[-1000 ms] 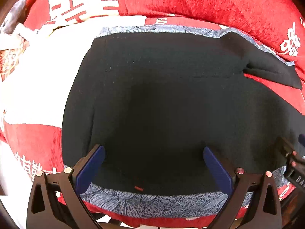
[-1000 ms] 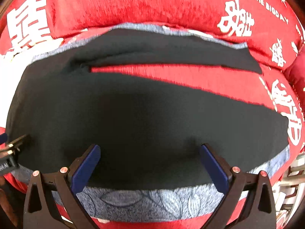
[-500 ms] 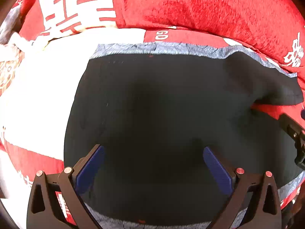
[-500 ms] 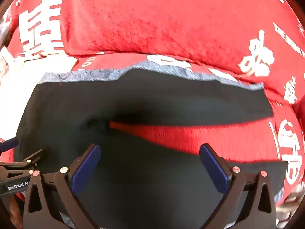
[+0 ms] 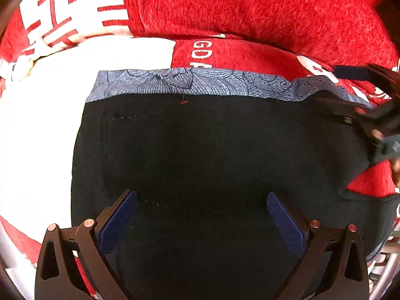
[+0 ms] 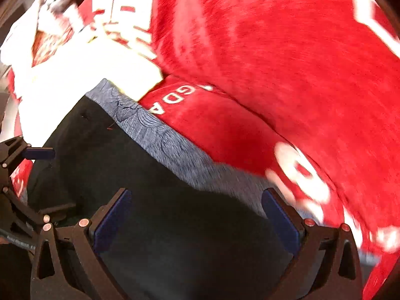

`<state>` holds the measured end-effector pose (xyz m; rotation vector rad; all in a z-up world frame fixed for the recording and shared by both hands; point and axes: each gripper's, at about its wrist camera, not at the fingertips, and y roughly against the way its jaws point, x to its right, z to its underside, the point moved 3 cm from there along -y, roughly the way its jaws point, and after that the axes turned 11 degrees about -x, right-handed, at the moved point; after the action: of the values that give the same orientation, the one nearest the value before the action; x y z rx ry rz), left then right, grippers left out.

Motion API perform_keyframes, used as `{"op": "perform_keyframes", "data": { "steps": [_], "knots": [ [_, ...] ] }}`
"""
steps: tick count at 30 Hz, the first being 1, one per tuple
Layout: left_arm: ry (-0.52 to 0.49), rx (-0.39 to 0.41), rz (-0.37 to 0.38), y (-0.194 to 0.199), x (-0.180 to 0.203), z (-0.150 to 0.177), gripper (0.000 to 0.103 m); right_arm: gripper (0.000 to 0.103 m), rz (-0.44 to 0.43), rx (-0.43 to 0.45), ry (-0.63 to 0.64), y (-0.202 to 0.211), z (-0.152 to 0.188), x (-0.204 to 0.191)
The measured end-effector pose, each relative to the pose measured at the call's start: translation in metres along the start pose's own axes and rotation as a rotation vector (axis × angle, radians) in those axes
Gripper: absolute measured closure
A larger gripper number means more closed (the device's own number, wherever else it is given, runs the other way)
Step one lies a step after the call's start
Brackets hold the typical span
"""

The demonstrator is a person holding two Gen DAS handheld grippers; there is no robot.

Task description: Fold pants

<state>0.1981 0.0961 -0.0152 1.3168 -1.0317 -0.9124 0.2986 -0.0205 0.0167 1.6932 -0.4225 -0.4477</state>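
Black pants point(image 5: 200, 155) lie flat on a blue-grey patterned cloth point(image 5: 200, 82) over a red cover. My left gripper point(image 5: 201, 197) hangs open above the pants' wide end, blue pads point(image 5: 117, 220) spread apart with only flat cloth below. At the right edge of that view the right gripper point(image 5: 375, 115) shows, blurred. In the right wrist view the right gripper point(image 6: 196, 195) is open over the pants point(image 6: 162, 237), near their far edge and the patterned cloth point(image 6: 162, 137). The left gripper point(image 6: 22, 165) stands at the left edge. A red gap point(image 5: 370, 182) shows where the legs split.
A thick red cushion with white characters point(image 5: 250, 12) rises just behind the pants. A white patch of the cover point(image 5: 45, 125) lies to the left. White cloth bunches at the far left point(image 6: 50, 37). A metal frame point(image 5: 385, 267) shows at the bottom right.
Both grippers have moved forward over the pants towards the back cushion. The right gripper has swung left, its view is blurred, and it now stands higher in the left wrist view.
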Motion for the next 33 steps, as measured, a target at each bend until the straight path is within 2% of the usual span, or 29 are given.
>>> {"op": "perform_keyframes", "data": {
  "steps": [3,6,8,9,11,12,13,14,15,17,19,20,22,23,24,25,27,31,33],
  "knots": [
    [0.008,-0.004,0.017,-0.003,-0.006,-0.001,0.0,0.0,-0.075,-0.074,0.079,-0.031,-0.021,-0.003],
    [0.013,-0.002,0.02,-0.004,-0.013,-0.002,0.0,0.0,-0.132,-0.165,0.113,-0.062,-0.025,-0.003],
    [0.018,0.0,0.02,-0.005,-0.018,-0.002,0.0,0.0,-0.129,-0.128,0.146,-0.065,-0.025,-0.006],
    [0.02,0.001,0.023,-0.006,-0.019,-0.003,0.0,0.004,-0.137,-0.134,0.147,-0.066,-0.025,-0.006],
    [0.025,0.004,0.026,-0.006,-0.022,-0.004,0.0,0.023,-0.167,-0.118,0.153,-0.061,-0.023,-0.007],
    [0.031,0.007,0.025,-0.005,-0.022,-0.006,0.0,0.046,-0.193,-0.11,0.168,-0.056,-0.022,-0.01],
    [0.037,0.011,0.024,-0.005,-0.022,-0.007,0.0,0.056,-0.181,-0.109,0.173,-0.054,-0.021,-0.01],
    [0.042,0.013,0.025,-0.004,-0.022,-0.007,0.0,0.058,-0.168,-0.112,0.181,-0.054,-0.02,-0.011],
    [0.047,0.012,0.027,-0.003,-0.023,-0.008,0.0,0.059,-0.161,-0.114,0.187,-0.055,-0.019,-0.012],
    [0.051,0.012,0.038,-0.001,-0.024,-0.007,0.0,0.049,-0.144,-0.111,0.176,-0.056,-0.025,-0.009],
    [0.048,0.003,0.05,-0.002,-0.024,-0.006,0.0,0.016,-0.102,-0.104,0.126,-0.06,-0.03,0.002],
    [0.046,0.0,0.046,-0.002,-0.024,-0.005,0.0,0.015,-0.106,-0.116,0.121,-0.067,-0.03,0.006],
    [0.05,-0.003,0.04,-0.003,-0.024,-0.006,0.0,0.023,-0.147,-0.109,0.109,-0.074,-0.031,0.008],
    [0.057,-0.005,0.043,-0.003,-0.026,-0.007,0.0,0.034,-0.185,-0.1,0.116,-0.071,-0.03,0.006],
    [0.066,-0.006,0.056,-0.002,-0.028,-0.008,0.0,0.072,-0.246,-0.093,0.127,-0.066,-0.028,0.001],
    [0.078,-0.005,0.07,-0.001,-0.03,-0.01,0.0,0.083,-0.204,-0.078,0.142,-0.06,-0.024,-0.006],
    [0.111,-0.002,0.11,0.004,-0.035,-0.015,0.0,0.088,-0.1,-0.032,0.212,-0.048,-0.014,-0.024],
    [0.212,-0.006,0.246,0.015,-0.05,-0.03,0.0,0.088,0.033,0.099,0.232,-0.021,-0.008,-0.046],
    [0.289,0.008,0.314,0.022,-0.061,-0.038,0.0,0.088,0.141,0.17,0.271,-0.004,0.01,-0.071]
  ]
}}
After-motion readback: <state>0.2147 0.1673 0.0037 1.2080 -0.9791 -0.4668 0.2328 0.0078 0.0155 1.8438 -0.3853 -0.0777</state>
